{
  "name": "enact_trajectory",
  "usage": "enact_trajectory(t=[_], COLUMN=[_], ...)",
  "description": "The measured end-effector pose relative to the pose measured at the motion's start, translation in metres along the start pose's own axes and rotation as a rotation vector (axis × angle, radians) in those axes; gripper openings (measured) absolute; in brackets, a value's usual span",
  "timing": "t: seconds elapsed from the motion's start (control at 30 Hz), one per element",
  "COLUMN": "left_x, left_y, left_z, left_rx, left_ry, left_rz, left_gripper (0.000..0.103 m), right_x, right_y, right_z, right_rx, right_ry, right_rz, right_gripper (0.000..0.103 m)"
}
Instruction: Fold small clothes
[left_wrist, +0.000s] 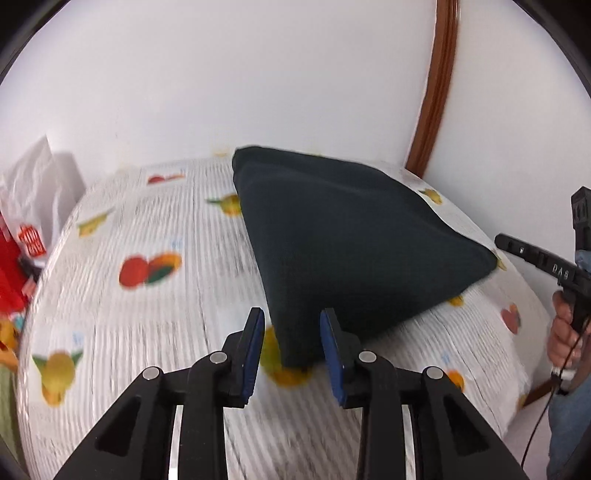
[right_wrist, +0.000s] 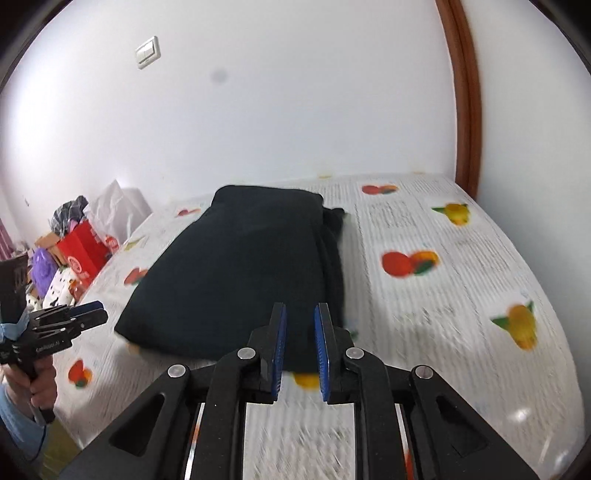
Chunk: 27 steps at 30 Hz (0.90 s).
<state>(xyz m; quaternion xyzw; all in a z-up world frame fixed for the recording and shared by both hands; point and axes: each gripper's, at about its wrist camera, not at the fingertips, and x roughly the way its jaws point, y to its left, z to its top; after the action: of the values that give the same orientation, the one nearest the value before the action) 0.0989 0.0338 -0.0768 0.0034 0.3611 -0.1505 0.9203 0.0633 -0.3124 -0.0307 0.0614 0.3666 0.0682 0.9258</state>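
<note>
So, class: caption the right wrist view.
Open tongs poised at the near edge of a folded dark garment on fruit-print bedding.

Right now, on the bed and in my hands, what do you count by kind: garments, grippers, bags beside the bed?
Dark folded garment: 1
Grippers: 2, left gripper and right gripper, jaws open on both
Red bag: 1
White bag: 1
Total: 5
</note>
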Motion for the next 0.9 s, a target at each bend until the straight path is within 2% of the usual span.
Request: enact_trajectory(t=[0.1, 0.17, 0.23, 0.3, 0.47, 0.5, 0.57, 0.67, 0.7, 0.73, 0.77, 0.83, 0.9], left_x=[0.020, 0.035, 0.044, 0.043, 0.038, 0.038, 0.042, 0.048, 0.048, 0.049, 0.049, 0.047, 0.046], left_y=[0.002, 0.003, 0.006, 0.009, 0.016, 0.016, 0.017, 0.016, 0.016, 0.015, 0.016, 0.018, 0.020], left_z=[0.006, 0.001, -0.006, -0.008, 0.010, 0.013, 0.020, 0.025, 0.025, 0.025, 0.024, 0.023, 0.023], left_rx=[-0.012, -0.011, -0.009, -0.019, -0.055, -0.056, -0.060, -0.058, -0.051, -0.045, -0.040, -0.044, -0.048], left_ry=[0.032, 0.077, 0.115, 0.113, 0.100, 0.096, 0.095, 0.094, 0.094, 0.094, 0.092, 0.090, 0.097], left_rz=[-0.012, -0.002, -0.023, -0.039, -0.048, -0.045, -0.035, -0.031, -0.027, -0.023, -0.022, -0.038, -0.058], left_gripper=[0.030, 0.030, 0.031, 0.032, 0.034, 0.034, 0.035, 0.038, 0.039, 0.041, 0.041, 0.041, 0.041], right_x=[0.028, 0.043, 0.044, 0.036, 0.028, 0.033, 0.050, 0.087, 0.101, 0.109, 0.108, 0.089, 0.085], right_y=[0.000, -0.007, -0.018, -0.020, -0.009, -0.007, -0.004, -0.006, -0.010, -0.013, -0.018, -0.038, -0.053], right_z=[-0.007, -0.021, -0.031, -0.029, 0.007, 0.014, 0.025, 0.033, 0.033, 0.033, 0.034, 0.034, 0.032], right_rx=[-0.004, 0.024, 0.076, 0.088, 0.052, 0.050, 0.059, 0.094, 0.118, 0.127, 0.139, 0.205, 0.273], right_ry=[0.019, 0.071, 0.094, 0.092, 0.047, 0.048, 0.058, 0.108, 0.140, 0.155, 0.140, 0.024, 0.016], right_rz=[-0.092, -0.133, -0.106, -0.094, -0.048, -0.036, -0.015, -0.035, -0.028, -0.005, 0.037, 0.083, 0.132], right_gripper=[0.015, 0.015, 0.015, 0.015, 0.020, 0.023, 0.024, 0.024, 0.019, 0.003, 0.003, 0.002, 0.003])
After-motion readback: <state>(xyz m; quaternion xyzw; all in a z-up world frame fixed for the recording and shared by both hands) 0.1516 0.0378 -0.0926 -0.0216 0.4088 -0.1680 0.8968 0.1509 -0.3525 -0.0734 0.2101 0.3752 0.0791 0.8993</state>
